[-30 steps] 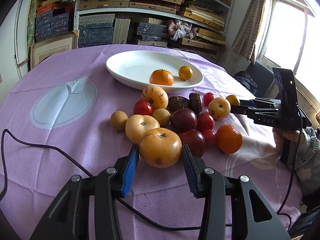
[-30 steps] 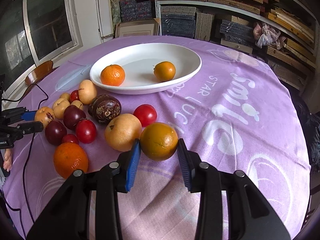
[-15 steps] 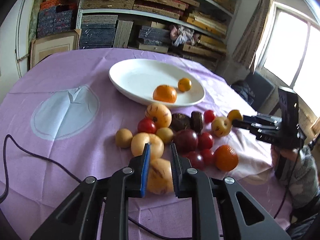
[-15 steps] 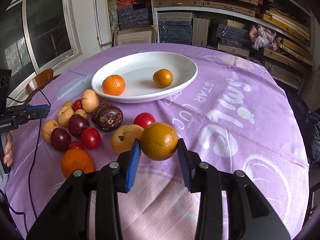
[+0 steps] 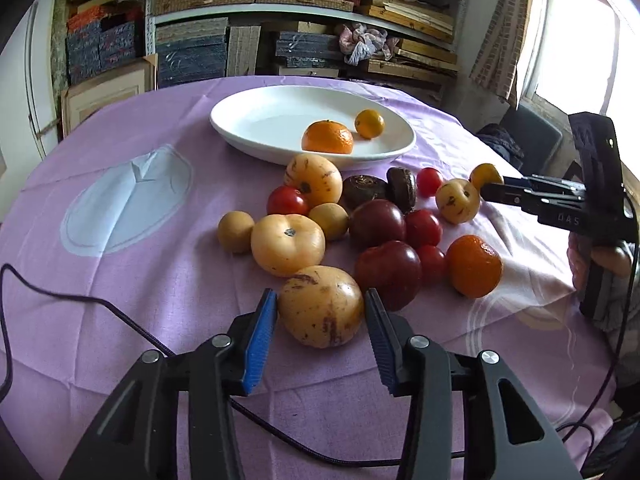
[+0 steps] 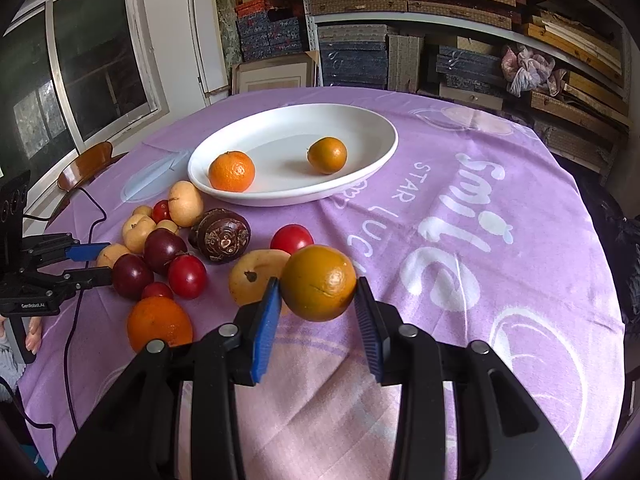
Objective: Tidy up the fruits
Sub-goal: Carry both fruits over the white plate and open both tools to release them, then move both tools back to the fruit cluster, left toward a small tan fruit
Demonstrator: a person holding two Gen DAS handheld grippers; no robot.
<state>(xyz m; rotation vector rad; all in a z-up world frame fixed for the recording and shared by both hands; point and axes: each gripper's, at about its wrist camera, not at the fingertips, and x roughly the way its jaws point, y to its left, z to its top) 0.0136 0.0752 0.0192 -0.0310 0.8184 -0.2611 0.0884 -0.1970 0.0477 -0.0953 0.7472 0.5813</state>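
Two fruits are mid-pickup: the right tongs (image 6: 316,300) pinch a greenish orange (image 6: 318,282) at lower centre, the left tongs (image 5: 320,312), jaws opening, straddle a speckled yellow fruit (image 5: 320,306); next, the white dish (image 6: 372,160) above.

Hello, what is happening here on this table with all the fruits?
A person sorts fruit with two handheld grippers. The right gripper holds a brownish orange above the purple cloth. The left gripper is opening around a speckled yellow fruit. Two oranges lie in the white plate.
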